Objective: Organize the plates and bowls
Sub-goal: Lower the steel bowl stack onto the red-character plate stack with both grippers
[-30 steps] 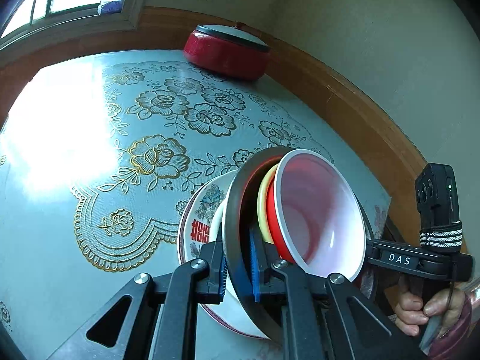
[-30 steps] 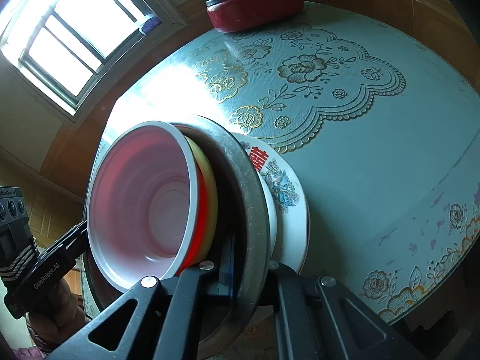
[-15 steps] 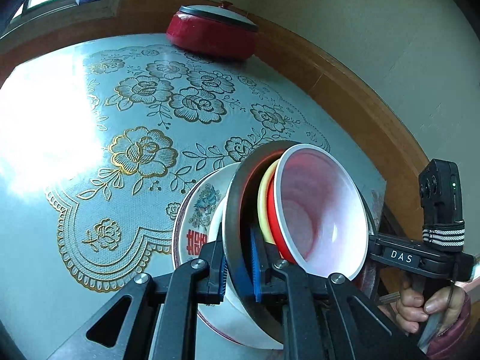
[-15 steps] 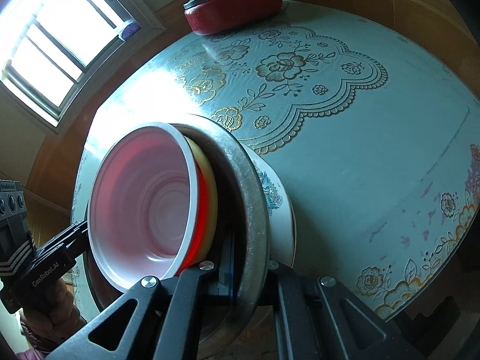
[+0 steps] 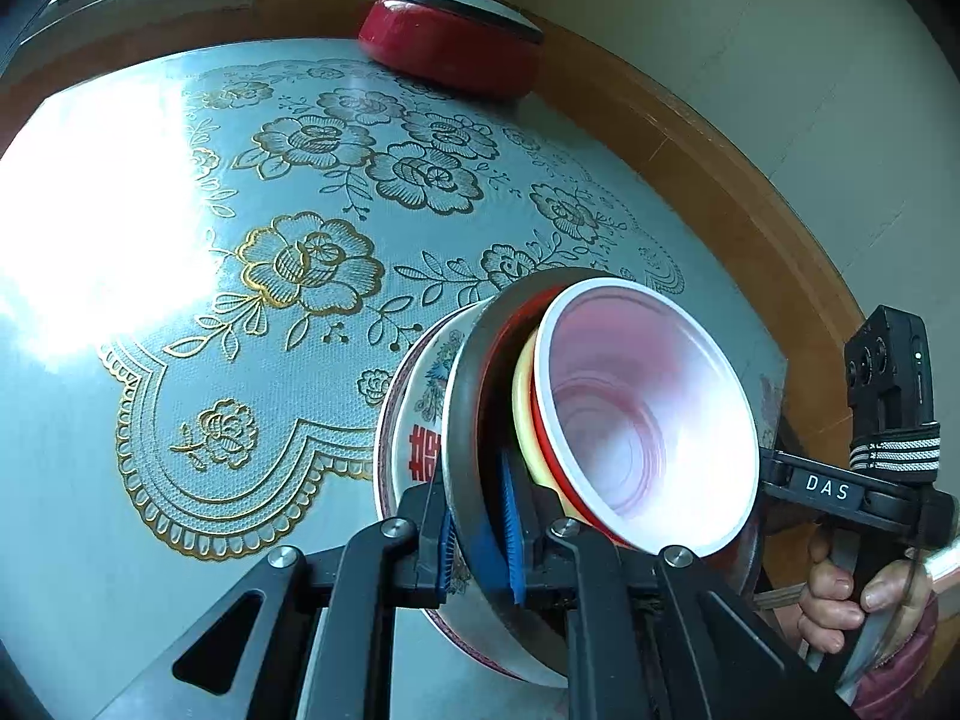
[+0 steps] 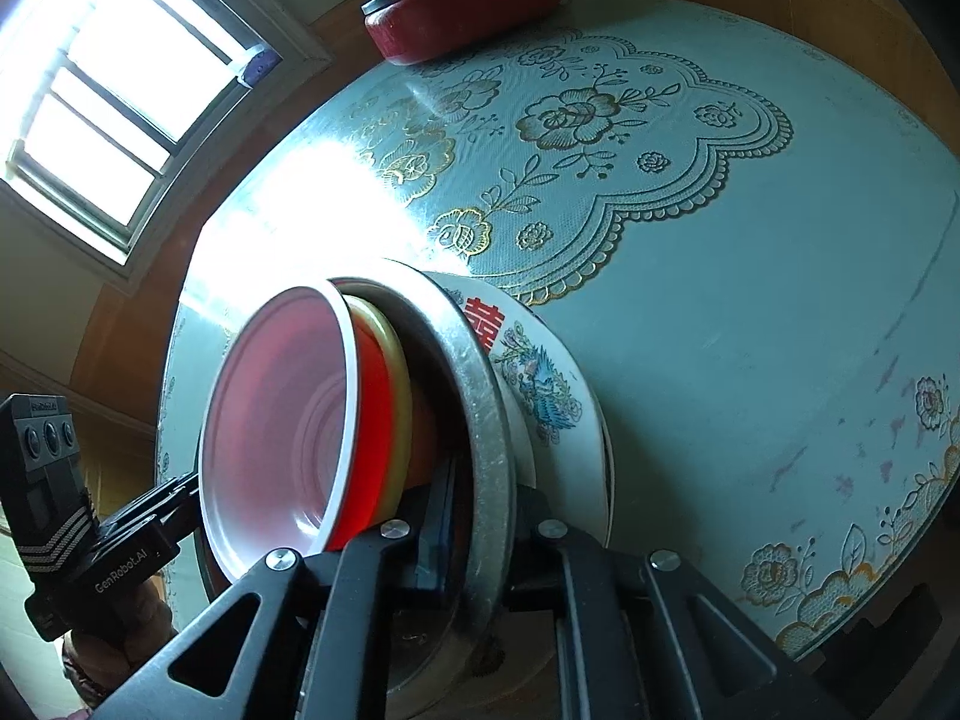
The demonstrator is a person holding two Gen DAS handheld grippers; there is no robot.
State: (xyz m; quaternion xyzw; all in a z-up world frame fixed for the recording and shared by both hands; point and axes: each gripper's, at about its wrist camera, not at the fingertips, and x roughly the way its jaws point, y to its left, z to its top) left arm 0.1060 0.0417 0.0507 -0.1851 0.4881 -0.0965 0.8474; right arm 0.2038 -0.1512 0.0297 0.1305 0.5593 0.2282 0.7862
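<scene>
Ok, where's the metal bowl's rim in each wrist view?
Left wrist: metal bowl lower centre, rim between the left gripper pads.
Right wrist: metal bowl lower centre, rim in the right gripper.
Shared landmark: red lidded pot, top centre.

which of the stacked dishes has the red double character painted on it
The painted porcelain plate at the table end of the stack, with a bird design too. The metal plate, yellow and red bowls are unmarked.

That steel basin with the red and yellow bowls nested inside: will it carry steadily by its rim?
The metal basin looks stiff, so both grippers' rim grips should hold. Its polished rim may be slippery in the left gripper. The nested red-and-white bowl sits loose and, with everything tilted, could probably slide out.
</scene>
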